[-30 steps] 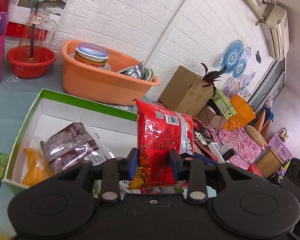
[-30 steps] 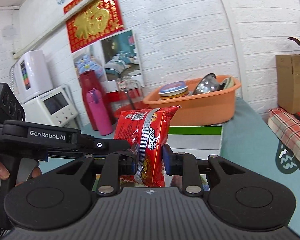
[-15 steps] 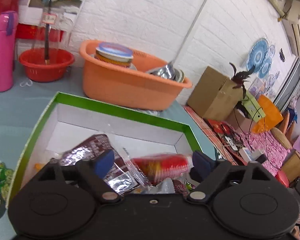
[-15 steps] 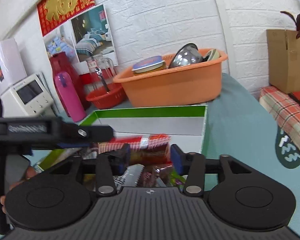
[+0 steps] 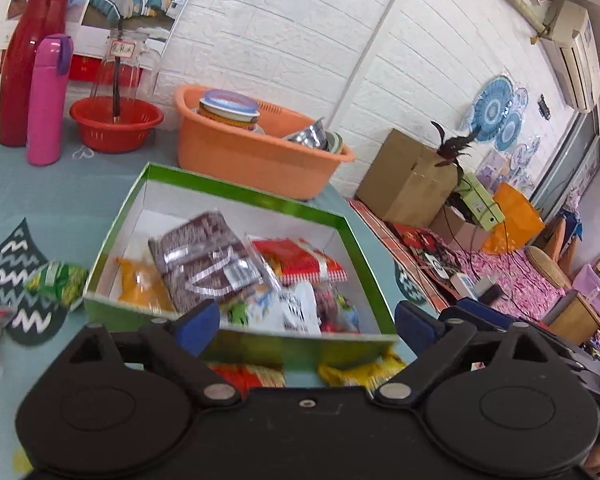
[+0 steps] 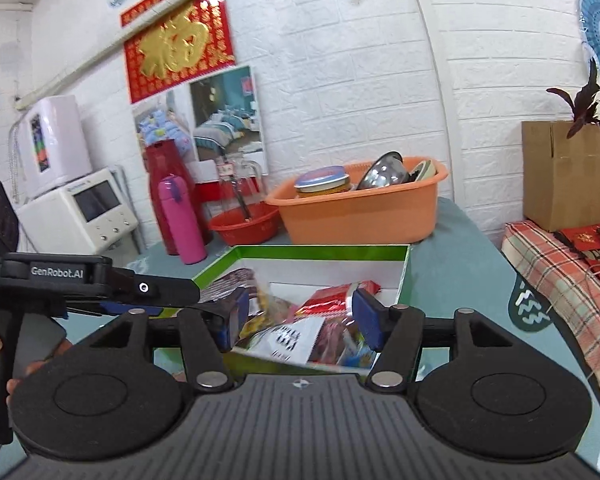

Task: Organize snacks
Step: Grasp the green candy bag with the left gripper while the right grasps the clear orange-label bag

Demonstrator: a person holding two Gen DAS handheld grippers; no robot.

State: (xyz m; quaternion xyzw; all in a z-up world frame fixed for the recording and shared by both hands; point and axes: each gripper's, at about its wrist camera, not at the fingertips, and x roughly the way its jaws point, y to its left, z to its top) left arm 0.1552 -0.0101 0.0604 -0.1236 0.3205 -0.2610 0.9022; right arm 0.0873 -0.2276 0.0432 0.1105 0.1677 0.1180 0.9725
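Note:
A green-edged white box (image 5: pixel 236 194) (image 6: pixel 320 251) holds several snack packs. A red snack bag (image 5: pixel 298 262) (image 6: pixel 328 298) lies flat in it, beside a dark brown bag (image 5: pixel 206 252) and a yellow pack (image 5: pixel 140 282). My left gripper (image 5: pixel 306 326) is open and empty, just above the box's near wall. My right gripper (image 6: pixel 300 324) is open and empty over the box's near end. The left gripper's body (image 6: pixel 80 284) shows at the left of the right wrist view. A green pack (image 5: pixel 58 280) lies on the table left of the box. Red (image 5: pixel 244 376) and yellow (image 5: pixel 360 370) packs lie in front of it.
An orange basin (image 5: pixel 256 148) (image 6: pixel 360 210) with a tin and bowls stands behind the box. A red bowl (image 5: pixel 116 122), a pink bottle (image 5: pixel 46 98) and a red flask (image 5: pixel 24 64) stand at the back left. The table's right edge drops to a cluttered bench (image 6: pixel 560 276).
Both grippers held the red bag upright a second ago. They let it go into the box, opened wide and drew back toward me.

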